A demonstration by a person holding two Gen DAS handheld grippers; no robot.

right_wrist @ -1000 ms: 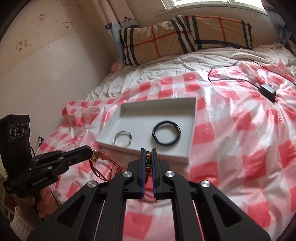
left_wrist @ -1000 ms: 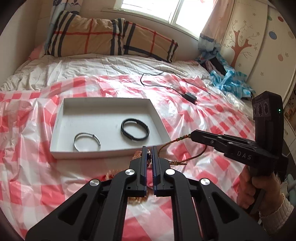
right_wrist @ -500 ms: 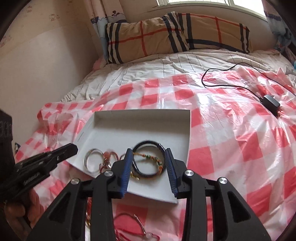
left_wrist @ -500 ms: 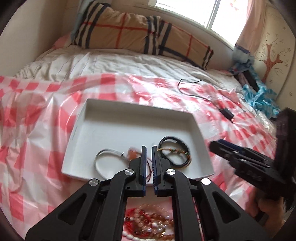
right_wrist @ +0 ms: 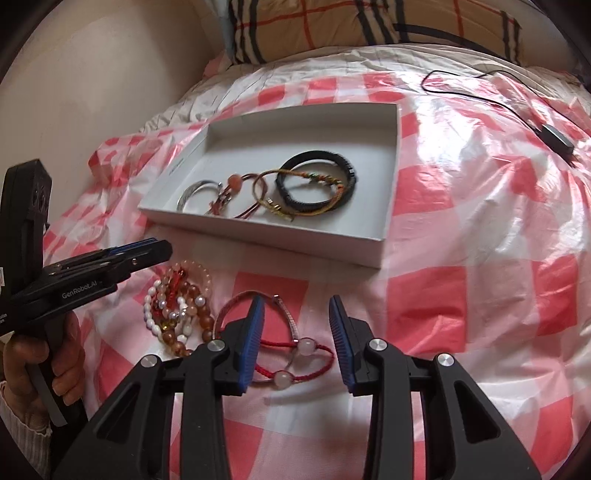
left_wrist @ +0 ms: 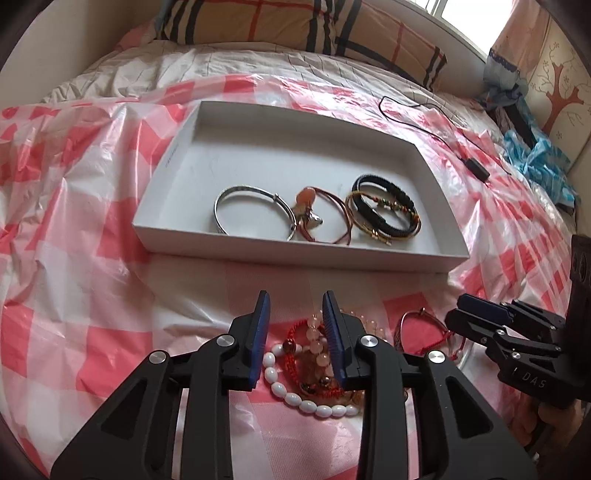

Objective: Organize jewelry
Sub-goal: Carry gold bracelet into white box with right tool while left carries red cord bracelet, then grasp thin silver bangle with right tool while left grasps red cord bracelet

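Observation:
A white tray [left_wrist: 177,155] [right_wrist: 388,221] lies on the checked bed cover. In it are a silver bangle [left_wrist: 236,192], a red cord bracelet with a charm [left_wrist: 314,206], a black bracelet [left_wrist: 391,192] and a braided cord bracelet [left_wrist: 406,214]. My left gripper [left_wrist: 295,314] is open and empty above a pile of bead bracelets [left_wrist: 310,362] [right_wrist: 177,306] in front of the tray. My right gripper [right_wrist: 295,317] is open and empty over a red cord bracelet with pale beads [right_wrist: 295,354] and a thin bangle [right_wrist: 240,299].
A black cable with an adapter [left_wrist: 476,168] [right_wrist: 554,138] lies on the cover at the right. A striped pillow [left_wrist: 295,22] lies at the head of the bed. A wall runs along the left. Blue cloth [left_wrist: 539,158] lies at the far right.
Both grippers held cord bracelets near the tray, let them go into it, and have pulled back and down. Both now stand open over the loose jewelry in front of the tray.

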